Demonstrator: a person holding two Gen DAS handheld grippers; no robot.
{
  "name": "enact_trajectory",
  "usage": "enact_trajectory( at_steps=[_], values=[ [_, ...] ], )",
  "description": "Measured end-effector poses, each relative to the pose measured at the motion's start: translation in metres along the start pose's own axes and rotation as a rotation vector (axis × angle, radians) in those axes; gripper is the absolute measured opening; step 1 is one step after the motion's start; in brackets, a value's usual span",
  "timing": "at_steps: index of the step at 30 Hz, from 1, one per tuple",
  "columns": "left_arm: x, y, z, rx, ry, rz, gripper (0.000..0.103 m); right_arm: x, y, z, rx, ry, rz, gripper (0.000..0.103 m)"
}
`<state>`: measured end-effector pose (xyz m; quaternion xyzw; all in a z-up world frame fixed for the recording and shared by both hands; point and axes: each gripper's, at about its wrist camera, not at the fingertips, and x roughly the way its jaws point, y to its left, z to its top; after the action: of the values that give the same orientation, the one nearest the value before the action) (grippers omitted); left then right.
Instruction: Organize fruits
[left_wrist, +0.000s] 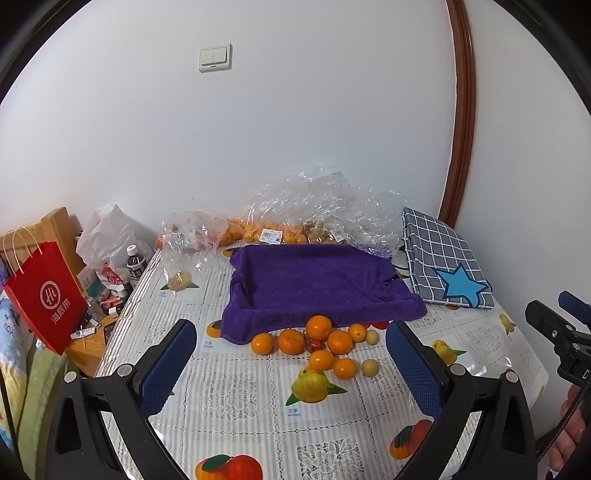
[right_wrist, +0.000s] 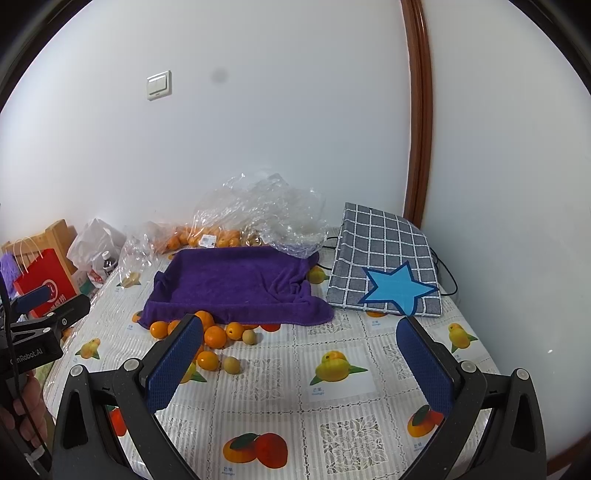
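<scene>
Fruit (left_wrist: 321, 345) lies loose in a small cluster on the surface (left_wrist: 243, 398), touching the near edge of the purple towel (left_wrist: 314, 284) that is draped over what looks like a tray. Oranges make up most of the pile, with two small pale fruits (right_wrist: 232, 364) at its right side. Both claws are held wide open and empty above the near edge of the surface: the left claw (left_wrist: 291, 363) is lined up with the cluster, the right claw (right_wrist: 299, 356) points further right. A single outlying fruit is best picked first, gripped gently across its middle so that neighbours are not set rolling, then lowered into the towel's hollow. More oranges are seen in a clear bag (left_wrist: 273, 230) at the far edge.
</scene>
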<state>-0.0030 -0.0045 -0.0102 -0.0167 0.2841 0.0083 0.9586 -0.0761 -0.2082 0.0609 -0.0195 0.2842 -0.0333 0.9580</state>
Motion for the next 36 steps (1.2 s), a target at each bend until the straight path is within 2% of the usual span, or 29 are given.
enact_trajectory(
  at_steps=[36],
  values=[
    [0.0003,-0.0006,-0.004,0.011,0.003,0.008,0.103,0.0038,-0.0016,-0.0048,-0.007,0.009,0.003,0.103]
  ],
)
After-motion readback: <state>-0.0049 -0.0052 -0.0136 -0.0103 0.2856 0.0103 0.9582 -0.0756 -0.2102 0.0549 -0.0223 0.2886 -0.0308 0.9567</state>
